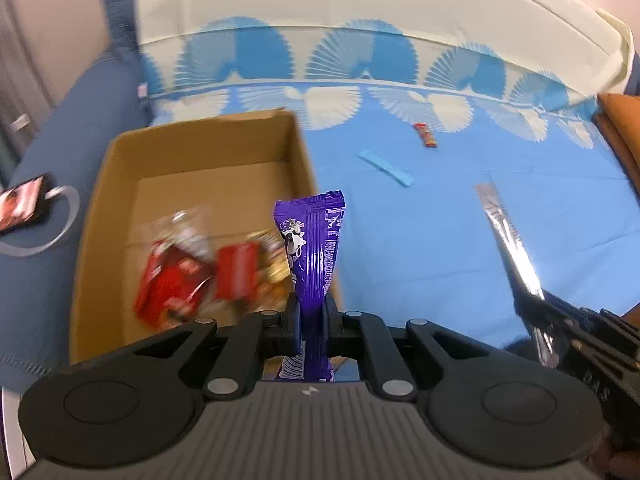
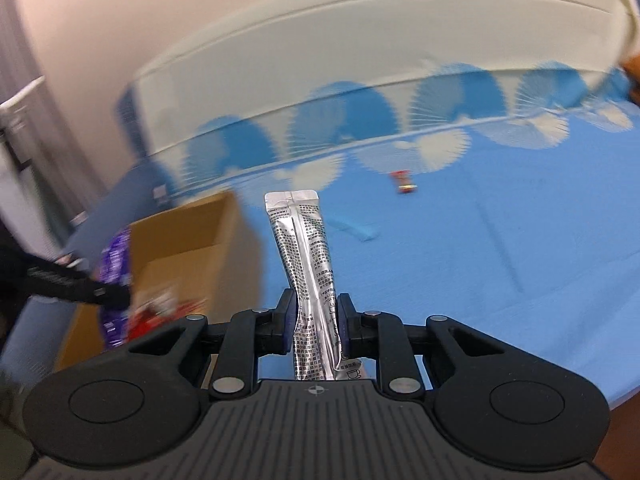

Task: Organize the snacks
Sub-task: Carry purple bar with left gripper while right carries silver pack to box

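Observation:
My left gripper [image 1: 313,312] is shut on a purple snack packet [image 1: 316,240], held upright above the right front corner of an open cardboard box [image 1: 208,152]. Red and gold snack packs [image 1: 200,276] lie blurred inside the box. My right gripper [image 2: 317,320] is shut on a silver stick sachet [image 2: 304,248], held upright over the blue cloth right of the box [image 2: 184,232]. The sachet also shows in the left wrist view [image 1: 508,240]. A light blue stick [image 1: 385,168] and a small red candy [image 1: 425,135] lie on the cloth beyond.
The blue fan-patterned cloth [image 1: 440,240] covers a bed-like surface with a cream band at the back. A dark blue cushion [image 1: 52,200] left of the box carries a red-and-black packet [image 1: 22,204]. An orange object [image 1: 620,132] stands at the right edge.

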`<state>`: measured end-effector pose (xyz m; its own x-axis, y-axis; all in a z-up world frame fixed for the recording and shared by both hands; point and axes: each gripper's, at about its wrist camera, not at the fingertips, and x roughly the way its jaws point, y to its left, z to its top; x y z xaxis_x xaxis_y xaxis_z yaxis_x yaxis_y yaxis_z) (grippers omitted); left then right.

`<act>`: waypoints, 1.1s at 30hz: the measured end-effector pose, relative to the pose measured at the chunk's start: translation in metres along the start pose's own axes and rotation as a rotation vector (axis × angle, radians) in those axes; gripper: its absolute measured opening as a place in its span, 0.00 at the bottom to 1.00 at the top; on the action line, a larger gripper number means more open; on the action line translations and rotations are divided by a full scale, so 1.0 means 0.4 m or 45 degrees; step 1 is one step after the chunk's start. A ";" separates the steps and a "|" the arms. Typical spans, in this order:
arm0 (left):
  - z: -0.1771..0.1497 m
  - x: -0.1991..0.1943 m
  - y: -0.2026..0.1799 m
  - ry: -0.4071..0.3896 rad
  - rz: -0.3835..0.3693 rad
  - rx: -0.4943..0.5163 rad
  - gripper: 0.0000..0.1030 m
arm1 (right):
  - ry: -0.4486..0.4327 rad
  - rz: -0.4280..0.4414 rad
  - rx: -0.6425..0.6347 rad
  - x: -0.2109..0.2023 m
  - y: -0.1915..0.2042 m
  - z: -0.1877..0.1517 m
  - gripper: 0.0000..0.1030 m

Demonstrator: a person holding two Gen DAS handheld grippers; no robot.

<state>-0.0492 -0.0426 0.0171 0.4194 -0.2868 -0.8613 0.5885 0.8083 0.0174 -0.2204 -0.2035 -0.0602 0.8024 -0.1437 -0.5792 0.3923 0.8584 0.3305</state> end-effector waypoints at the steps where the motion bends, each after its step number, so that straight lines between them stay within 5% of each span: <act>1: -0.021 -0.017 0.019 -0.005 0.005 -0.014 0.10 | 0.007 0.034 -0.030 -0.013 0.037 -0.012 0.23; 12: -0.221 -0.150 0.150 -0.105 0.059 -0.099 0.10 | 0.073 0.137 -0.277 -0.084 0.261 -0.078 0.23; 33: -0.229 -0.155 0.208 -0.136 0.008 -0.168 0.10 | 0.118 0.094 -0.407 -0.081 0.331 -0.088 0.23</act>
<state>-0.0897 0.0896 0.0253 0.4980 -0.3289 -0.8023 0.4926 0.8688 -0.0504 -0.2102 -0.0678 -0.0241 0.7733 -0.0427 -0.6326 0.1621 0.9779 0.1321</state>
